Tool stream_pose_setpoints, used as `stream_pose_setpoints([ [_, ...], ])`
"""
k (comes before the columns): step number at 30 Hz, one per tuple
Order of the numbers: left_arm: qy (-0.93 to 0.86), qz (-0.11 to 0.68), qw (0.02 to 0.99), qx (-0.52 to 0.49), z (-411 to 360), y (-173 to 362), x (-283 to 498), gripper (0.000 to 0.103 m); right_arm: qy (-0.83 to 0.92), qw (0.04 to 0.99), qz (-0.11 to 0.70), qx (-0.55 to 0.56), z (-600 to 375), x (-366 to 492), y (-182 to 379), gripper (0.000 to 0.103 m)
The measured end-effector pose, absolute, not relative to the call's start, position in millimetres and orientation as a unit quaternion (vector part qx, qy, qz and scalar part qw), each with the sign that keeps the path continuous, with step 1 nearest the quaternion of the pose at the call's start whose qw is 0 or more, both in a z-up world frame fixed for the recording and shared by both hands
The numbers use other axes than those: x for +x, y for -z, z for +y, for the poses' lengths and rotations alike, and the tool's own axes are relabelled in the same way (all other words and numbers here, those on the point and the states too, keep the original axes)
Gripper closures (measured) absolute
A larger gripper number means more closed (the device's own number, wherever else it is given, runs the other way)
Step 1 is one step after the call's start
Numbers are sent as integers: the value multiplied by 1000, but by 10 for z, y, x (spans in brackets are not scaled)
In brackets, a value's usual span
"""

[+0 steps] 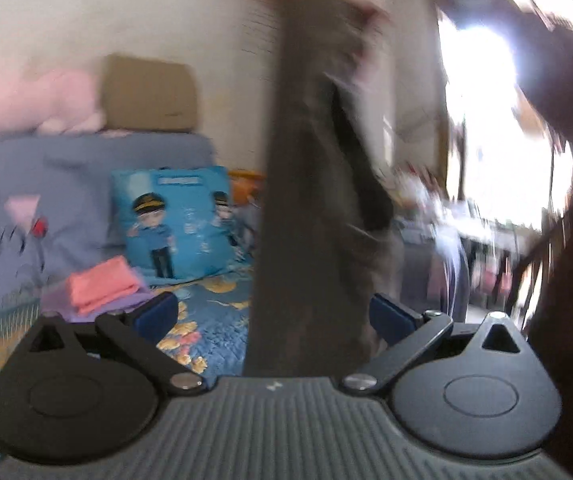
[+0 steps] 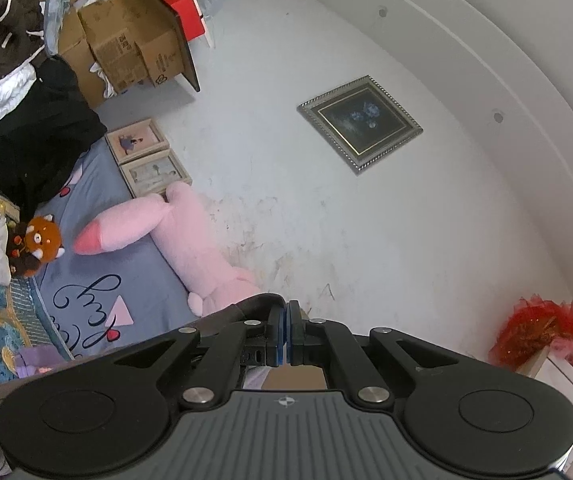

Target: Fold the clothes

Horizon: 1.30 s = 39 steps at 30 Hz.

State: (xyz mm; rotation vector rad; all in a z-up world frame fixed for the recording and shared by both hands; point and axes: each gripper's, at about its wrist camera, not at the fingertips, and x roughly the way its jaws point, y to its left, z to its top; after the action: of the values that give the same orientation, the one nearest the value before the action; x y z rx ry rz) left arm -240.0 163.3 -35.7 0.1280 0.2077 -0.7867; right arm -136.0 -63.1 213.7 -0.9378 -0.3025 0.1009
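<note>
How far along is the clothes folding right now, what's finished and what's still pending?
Done: a folded coral-pink cloth lies on a folded lilac cloth on the blue patterned bedspread. In hand: a dark grey-brown garment hangs between the pads of the open left claw, untouched by them; the right claw is shut on a grey-brown fabric edge. Left: folding that garment, plus a heap of dark and white clothes.

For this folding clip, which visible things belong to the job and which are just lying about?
Job: grey garment hanging between the open left gripper; right gripper, shut on its edge; folded pink and purple clothes.
Lying about: blue cartoon pillow, pink plush, cardboard box, framed picture.
</note>
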Motion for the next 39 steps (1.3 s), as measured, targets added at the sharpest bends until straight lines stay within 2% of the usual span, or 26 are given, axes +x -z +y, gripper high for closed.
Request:
stream_pose_setpoints([
  [3,410,95,903,82,1304,469,-2537,0,-49,881,-143,-449,-617,-1341,-2121,102],
  [8,445,123,887,22,965,593,-2431,1,-51,881,-141,-449,-603,-1316,-2101,102],
  [11,426,137,894,-30,843,658,-2234,10,-50,881,-141,-449,-608,-1315,-2086,102],
  [12,421,144,895,-43,825,673,-2160,18,-50,881,-140,-448,-610,-1315,-2084,102],
  [14,410,152,898,-54,786,709,-2009,49,-50,882,-140,-447,-618,-1312,-2083,102],
  [15,402,159,900,-51,768,717,-1966,80,-50,882,-138,-447,-621,-1311,-2081,102],
  [16,395,165,903,-48,751,726,-1923,98,-51,882,-137,-447,-621,-1308,-2075,102],
  [23,359,166,916,-67,975,605,-1842,100,-33,882,-135,-450,-662,-1242,-2038,102],
  [26,341,159,920,-111,1248,503,-1737,100,-22,886,-133,-444,-711,-1224,-2060,102],
  [33,263,68,939,-211,2319,38,-1747,100,-5,898,-129,-422,-852,-1220,-2133,102],
  [39,179,1,965,-191,2873,-560,-1839,101,-17,905,-148,-398,-890,-1360,-2192,102],
])
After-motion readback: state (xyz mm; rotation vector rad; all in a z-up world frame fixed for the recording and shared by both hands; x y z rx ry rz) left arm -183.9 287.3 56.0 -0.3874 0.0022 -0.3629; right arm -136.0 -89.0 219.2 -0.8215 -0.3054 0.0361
